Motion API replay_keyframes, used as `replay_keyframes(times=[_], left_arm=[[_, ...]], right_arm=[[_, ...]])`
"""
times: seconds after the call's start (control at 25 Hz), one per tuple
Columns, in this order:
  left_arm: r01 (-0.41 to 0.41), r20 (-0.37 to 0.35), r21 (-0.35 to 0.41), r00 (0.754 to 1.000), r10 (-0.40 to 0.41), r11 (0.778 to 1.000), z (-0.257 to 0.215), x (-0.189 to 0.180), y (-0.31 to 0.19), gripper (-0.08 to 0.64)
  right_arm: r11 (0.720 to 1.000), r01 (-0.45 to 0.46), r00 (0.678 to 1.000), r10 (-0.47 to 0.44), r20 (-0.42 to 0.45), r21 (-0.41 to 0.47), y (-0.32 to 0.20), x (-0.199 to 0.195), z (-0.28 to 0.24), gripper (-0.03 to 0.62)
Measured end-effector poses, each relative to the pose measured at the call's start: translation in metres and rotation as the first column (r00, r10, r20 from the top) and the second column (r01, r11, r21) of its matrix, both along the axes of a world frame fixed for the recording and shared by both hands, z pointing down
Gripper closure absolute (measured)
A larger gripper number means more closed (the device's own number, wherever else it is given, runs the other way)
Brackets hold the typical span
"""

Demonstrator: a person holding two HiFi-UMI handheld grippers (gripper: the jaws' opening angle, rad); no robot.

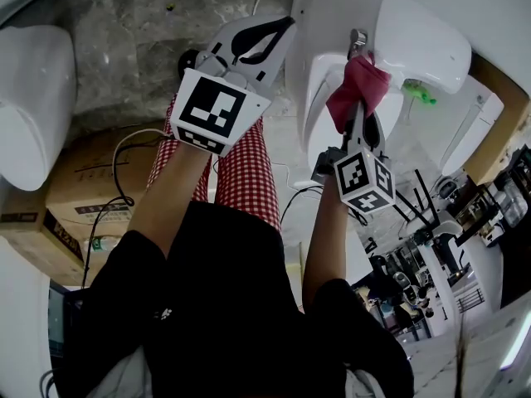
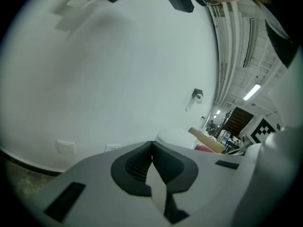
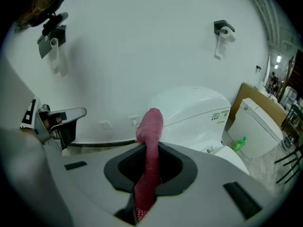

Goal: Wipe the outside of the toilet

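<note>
The white toilet point(image 1: 398, 36) stands at the upper right of the head view, its lid down. My right gripper point(image 1: 358, 50) is shut on a red cloth point(image 1: 358, 89) and holds it up against the toilet's front. In the right gripper view the red cloth point(image 3: 149, 160) sticks up between the jaws of the right gripper point(image 3: 150, 148), with the toilet point(image 3: 194, 109) beyond it. My left gripper point(image 1: 280, 27) hovers left of the toilet. In its own view the left gripper point(image 2: 152, 148) is shut on nothing and faces a white wall.
A second white toilet point(image 1: 31, 98) and a cardboard box point(image 1: 83, 185) are on the left. A green bottle point(image 3: 240, 143) and another toilet tank point(image 3: 259, 126) stand right of the toilet. Toilet-paper holder point(image 3: 222, 31) on the wall. Cluttered equipment point(image 1: 431, 247) at the right.
</note>
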State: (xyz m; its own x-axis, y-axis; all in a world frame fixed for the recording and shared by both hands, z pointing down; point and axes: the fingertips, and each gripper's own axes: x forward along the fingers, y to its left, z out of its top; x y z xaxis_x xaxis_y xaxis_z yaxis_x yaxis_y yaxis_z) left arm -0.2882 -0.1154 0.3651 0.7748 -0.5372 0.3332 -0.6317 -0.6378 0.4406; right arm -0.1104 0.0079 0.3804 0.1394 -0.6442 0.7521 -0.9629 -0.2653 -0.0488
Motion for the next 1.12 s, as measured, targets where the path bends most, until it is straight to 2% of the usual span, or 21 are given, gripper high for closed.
replay_keyframes(times=[0.16, 0.28, 0.52, 0.64, 0.8, 0.88, 0.96, 1.04, 1.12], left_arm=[[0.006, 0.011, -0.003, 1.0, -0.006, 1.0, 0.003, -0.005, -0.003, 0.551], [0.03, 0.018, 0.0, 0.999, -0.03, 1.0, 0.003, -0.011, -0.008, 0.551], [0.069, 0.028, 0.038, 0.997, -0.07, 0.997, 0.003, -0.028, -0.019, 0.551], [0.102, 0.005, 0.053, 0.995, -0.102, 0.993, 0.006, -0.038, -0.026, 0.551], [0.114, 0.014, 0.051, 0.993, -0.115, 0.992, 0.012, -0.052, -0.03, 0.551], [0.112, 0.021, 0.04, 0.993, -0.113, 0.993, 0.016, -0.058, -0.03, 0.551], [0.114, 0.021, 0.031, 0.993, -0.115, 0.993, 0.018, -0.064, -0.028, 0.551], [0.11, 0.023, 0.023, 0.994, -0.111, 0.994, 0.02, -0.071, -0.027, 0.551], [0.105, 0.033, 0.019, 0.994, -0.106, 0.994, 0.023, -0.077, -0.027, 0.551]], right_arm=[[0.996, 0.062, 0.998, -0.062, 0.003, 0.06, -0.017, -0.021, -0.014, 0.538], [0.993, 0.084, 0.994, -0.09, 0.065, 0.087, -0.043, -0.045, -0.005, 0.538], [0.992, -0.005, 0.987, -0.016, 0.163, 0.124, -0.11, -0.071, 0.043, 0.537], [0.995, -0.036, 0.991, 0.023, 0.132, 0.09, -0.135, -0.067, 0.075, 0.538], [0.987, -0.154, 0.987, 0.152, 0.047, 0.046, -0.161, -0.045, 0.11, 0.537], [0.973, -0.222, 0.974, 0.219, 0.048, 0.058, -0.173, -0.036, 0.125, 0.538], [0.952, -0.302, 0.951, 0.296, 0.085, 0.06, -0.178, -0.029, 0.137, 0.537], [0.918, -0.397, 0.914, 0.393, 0.103, 0.024, -0.174, -0.023, 0.14, 0.538], [0.89, -0.456, 0.886, 0.452, 0.106, 0.016, -0.171, -0.017, 0.144, 0.538]])
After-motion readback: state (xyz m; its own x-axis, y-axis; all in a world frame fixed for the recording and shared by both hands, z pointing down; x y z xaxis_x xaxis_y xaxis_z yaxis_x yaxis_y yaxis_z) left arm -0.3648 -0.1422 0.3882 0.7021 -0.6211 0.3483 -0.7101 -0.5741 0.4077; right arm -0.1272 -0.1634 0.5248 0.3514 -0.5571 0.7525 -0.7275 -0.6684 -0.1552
